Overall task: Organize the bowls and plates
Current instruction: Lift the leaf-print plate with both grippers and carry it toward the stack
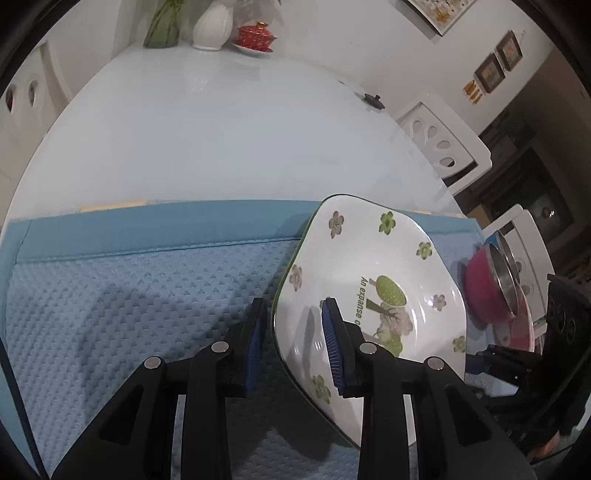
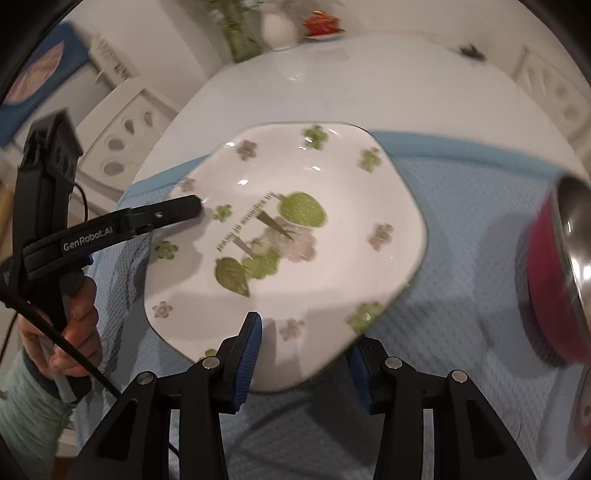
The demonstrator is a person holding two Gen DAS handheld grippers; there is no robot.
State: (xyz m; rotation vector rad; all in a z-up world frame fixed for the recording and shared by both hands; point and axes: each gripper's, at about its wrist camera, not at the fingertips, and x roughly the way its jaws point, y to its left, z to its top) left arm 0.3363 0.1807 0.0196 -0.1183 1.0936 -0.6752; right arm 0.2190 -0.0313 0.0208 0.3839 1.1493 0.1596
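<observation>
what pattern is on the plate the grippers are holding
White plate with green and pale pink flowers, green trees and a line of green text; sharpest in the left wrist view.

Motion blur smears the pink bowl [image 2: 550, 280] right of the right gripper [image 2: 306, 354], the frame edge cropping it; the plate [image 2: 295, 229] hides one fingertip.

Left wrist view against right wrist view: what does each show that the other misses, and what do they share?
Only the left wrist view shows the framed pictures on the wall. Only the right wrist view shows a hand gripping the left tool's handle, and a blue poster. Both show the white square floral plate tilted above the light blue waffle mat, the pink steel-lined bowl, the white ribbed vase and the red lidded pot.
</observation>
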